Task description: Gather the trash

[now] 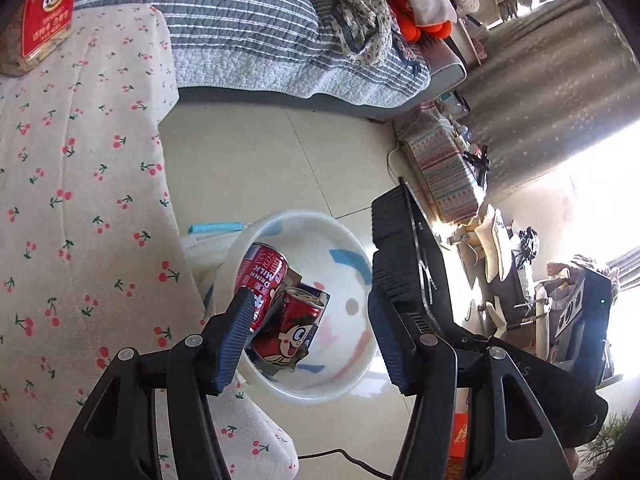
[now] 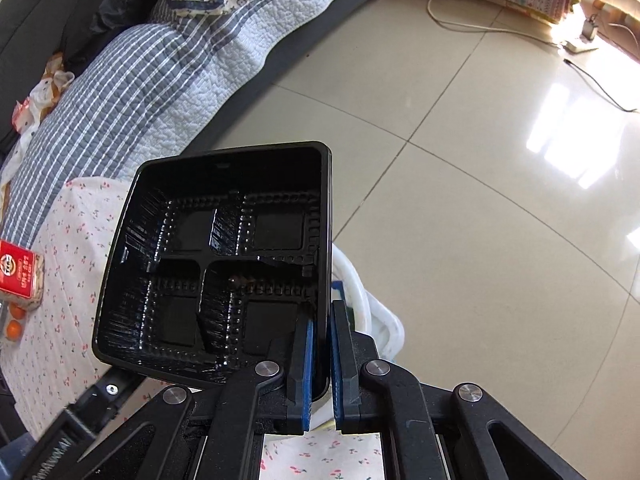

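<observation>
A white trash bin (image 1: 352, 376) stands on the floor beside the cherry-print table (image 1: 80, 200). Two red drink cans (image 1: 296, 328) and some packaging lie inside it. My left gripper (image 1: 308, 340) is open and empty, hovering above the bin. My right gripper (image 2: 320, 340) is shut on the rim of a black compartment food tray (image 2: 216, 264), held upright above the bin's white rim (image 2: 360, 296). The tray (image 1: 404, 256) shows edge-on in the left wrist view, right of the bin.
A red snack box (image 1: 44, 24) lies on the table, also seen in the right wrist view (image 2: 18, 276) with oranges (image 2: 14, 328) nearby. A quilted grey sofa (image 1: 248, 32) stands behind. A cable (image 2: 500, 30) runs across the tiled floor.
</observation>
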`<state>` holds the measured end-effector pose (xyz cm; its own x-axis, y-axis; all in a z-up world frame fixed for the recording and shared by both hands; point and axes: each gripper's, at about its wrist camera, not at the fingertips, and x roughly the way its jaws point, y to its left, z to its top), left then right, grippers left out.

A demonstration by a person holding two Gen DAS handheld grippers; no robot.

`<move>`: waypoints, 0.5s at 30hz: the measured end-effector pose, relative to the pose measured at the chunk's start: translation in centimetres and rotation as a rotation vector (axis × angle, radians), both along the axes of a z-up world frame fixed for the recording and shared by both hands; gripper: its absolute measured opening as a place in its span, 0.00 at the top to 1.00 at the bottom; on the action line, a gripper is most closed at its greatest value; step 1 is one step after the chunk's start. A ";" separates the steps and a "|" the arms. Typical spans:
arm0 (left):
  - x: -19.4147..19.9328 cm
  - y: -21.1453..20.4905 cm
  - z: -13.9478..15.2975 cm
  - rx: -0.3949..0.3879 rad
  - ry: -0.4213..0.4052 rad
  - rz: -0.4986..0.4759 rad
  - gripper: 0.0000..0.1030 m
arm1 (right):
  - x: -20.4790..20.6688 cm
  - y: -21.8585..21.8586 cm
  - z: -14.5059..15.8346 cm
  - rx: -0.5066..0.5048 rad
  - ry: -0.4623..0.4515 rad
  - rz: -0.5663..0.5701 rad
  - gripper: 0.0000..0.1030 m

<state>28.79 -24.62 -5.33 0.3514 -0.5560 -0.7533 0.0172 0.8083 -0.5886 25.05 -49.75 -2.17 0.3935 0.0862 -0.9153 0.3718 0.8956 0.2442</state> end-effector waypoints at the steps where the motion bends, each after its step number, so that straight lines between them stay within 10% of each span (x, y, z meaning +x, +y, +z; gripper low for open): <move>1: -0.1 0.6 0.2 0.016 0.001 0.015 0.40 | 0.2 0.4 -0.5 0.001 0.014 0.014 0.92; 5: -0.5 2.8 0.6 0.025 0.008 0.042 0.40 | 0.7 1.5 -2.7 0.005 0.095 0.050 0.90; 7: -0.9 3.2 1.0 0.045 0.003 0.027 0.40 | 0.9 2.4 -4.0 0.012 0.156 0.092 0.72; 15: -3.4 4.0 3.1 0.138 -0.024 -0.039 0.39 | -0.7 3.8 -0.2 0.008 0.040 0.101 0.66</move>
